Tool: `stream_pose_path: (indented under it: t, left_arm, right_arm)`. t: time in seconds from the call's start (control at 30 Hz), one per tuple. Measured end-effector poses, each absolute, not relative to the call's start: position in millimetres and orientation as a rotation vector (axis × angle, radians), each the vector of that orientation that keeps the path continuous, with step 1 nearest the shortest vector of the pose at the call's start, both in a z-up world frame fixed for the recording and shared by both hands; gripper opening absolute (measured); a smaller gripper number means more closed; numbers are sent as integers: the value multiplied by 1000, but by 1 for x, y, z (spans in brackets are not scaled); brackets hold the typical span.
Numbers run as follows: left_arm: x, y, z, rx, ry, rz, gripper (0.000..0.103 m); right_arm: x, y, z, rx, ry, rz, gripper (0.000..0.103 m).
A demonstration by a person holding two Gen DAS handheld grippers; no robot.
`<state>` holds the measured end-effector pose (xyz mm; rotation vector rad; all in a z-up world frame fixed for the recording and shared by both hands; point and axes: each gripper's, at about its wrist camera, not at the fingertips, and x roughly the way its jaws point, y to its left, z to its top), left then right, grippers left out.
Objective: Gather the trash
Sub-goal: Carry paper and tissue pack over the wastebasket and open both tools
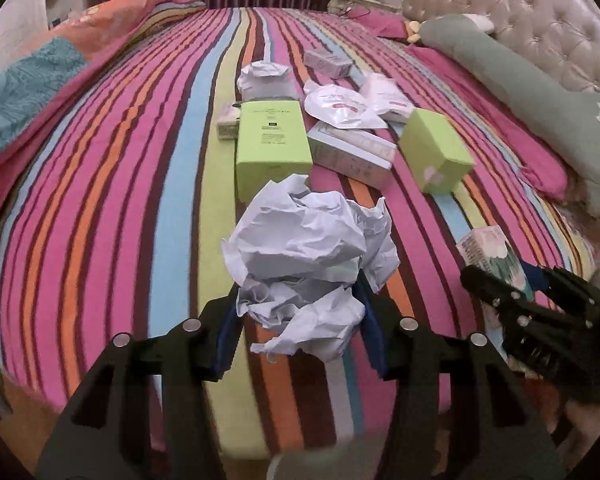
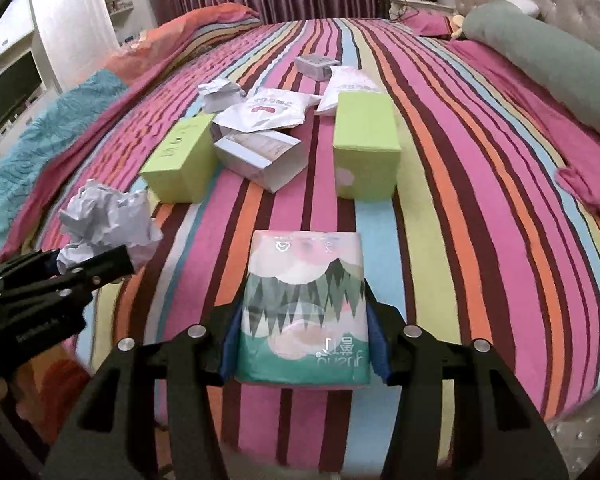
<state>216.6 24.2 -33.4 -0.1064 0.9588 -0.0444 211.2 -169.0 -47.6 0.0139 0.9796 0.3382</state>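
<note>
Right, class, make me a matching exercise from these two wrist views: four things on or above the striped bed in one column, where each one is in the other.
Things:
1. crumpled white paper ball
2. green-and-pink patterned tissue pack
3. long grey-green bolster pillow
4. opened white cardboard box

Places:
A. along the tufted headboard
B. between the left gripper's fingers
C. lying between two lime-green boxes
D. between the right gripper's fingers

Pairs: 1-B, 2-D, 3-A, 4-C
</note>
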Motion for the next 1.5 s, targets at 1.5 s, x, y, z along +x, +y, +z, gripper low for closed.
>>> stream_pose_path:
  t: [1.5]
  left_arm:
    - [71, -34, -258, -91, 1819, -223, 51]
  right_arm:
    - [72, -179, -292, 335, 1859, 179, 49]
